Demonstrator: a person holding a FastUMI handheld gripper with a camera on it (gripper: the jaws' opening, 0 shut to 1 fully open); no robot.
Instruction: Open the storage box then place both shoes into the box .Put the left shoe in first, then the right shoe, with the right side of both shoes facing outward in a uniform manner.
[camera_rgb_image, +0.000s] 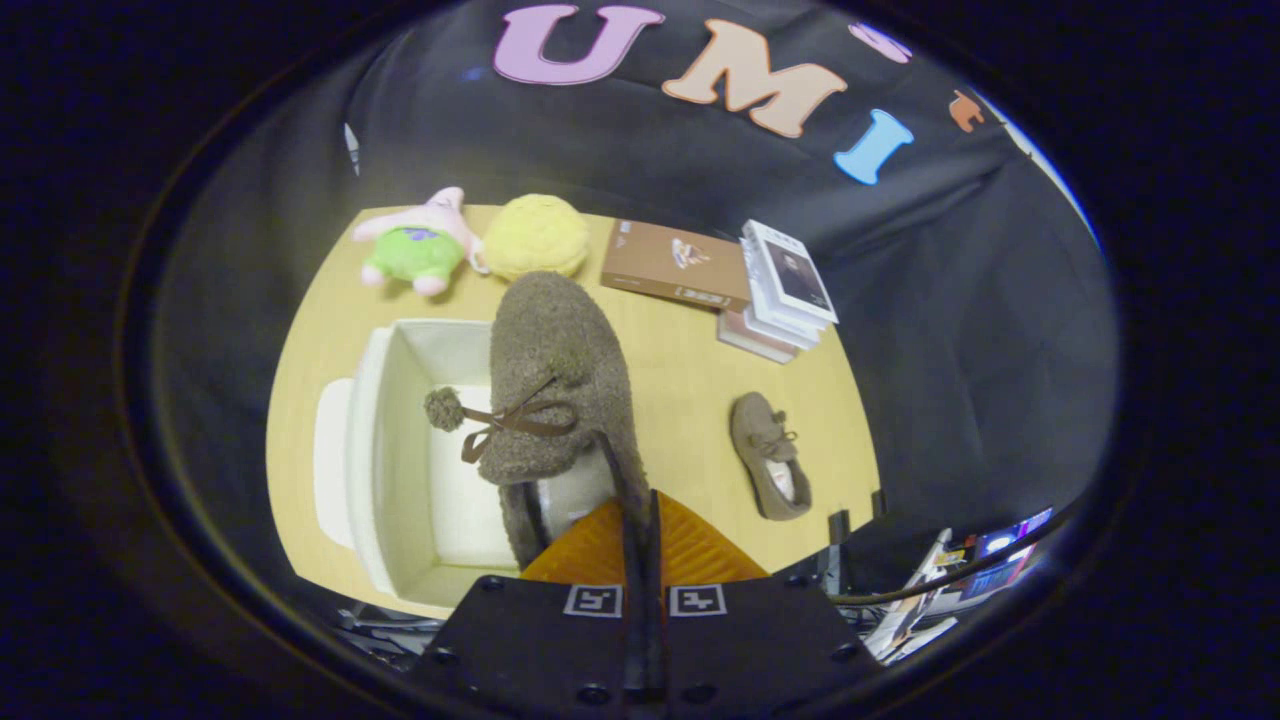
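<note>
Your gripper (640, 530), at the bottom centre of the frame, had its orange fingers (690, 550) pressed almost together on the heel rim of a fuzzy brown shoe (560, 380), which hung toe-away over the open white storage box (400, 440) at centre left. Its bow and pompom fell toward the box's inside. The box lid (330, 460) appeared to lie flat against the box's left side, though the curved lens made that hard to judge. The second shoe (770, 455) lay on the wooden table (680, 400) to the right, well apart. In the upper part sat a pink-and-green plush (420, 245), a yellow plush (535, 235), a brown book (675, 265) and stacked books (785, 295).
</note>
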